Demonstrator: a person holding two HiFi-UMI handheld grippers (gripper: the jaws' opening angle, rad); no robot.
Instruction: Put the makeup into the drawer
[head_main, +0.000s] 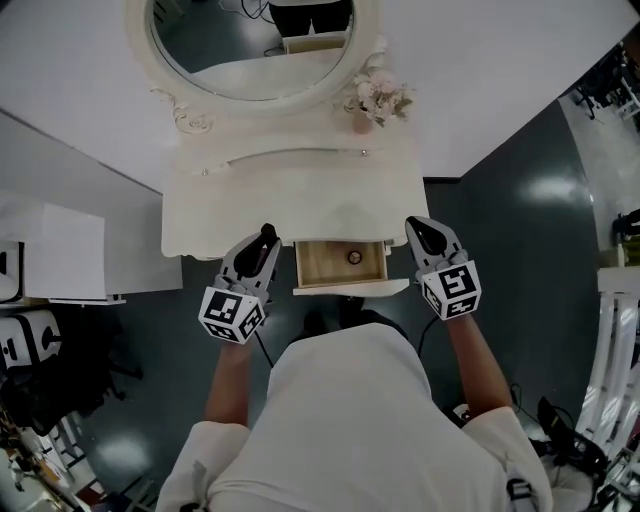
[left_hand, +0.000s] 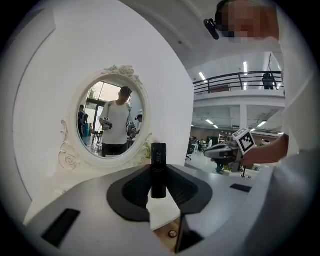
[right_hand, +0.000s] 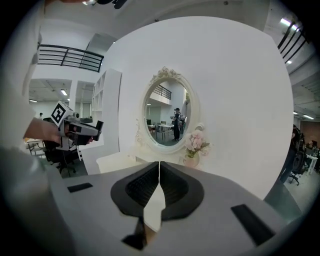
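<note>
One black tube (left_hand: 158, 170), pale print, perhaps lipstick

The head view's top edge is cutting off the oval mirror (head_main: 250, 40), the small round thing (head_main: 354, 257) in the drawer (head_main: 320, 263) is showing too small to identify, and there the left gripper (head_main: 266, 236) is hiding most of the black tube (left_hand: 158, 165) it is clamping.

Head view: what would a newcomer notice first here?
The white vanity with its oval mirror fills the top of the head view, and its centre drawer stands open with a small round item inside. Left of the drawer, the left gripper is clamped on a black tube. The right gripper, on the drawer's other side, is shut and empty.
</note>
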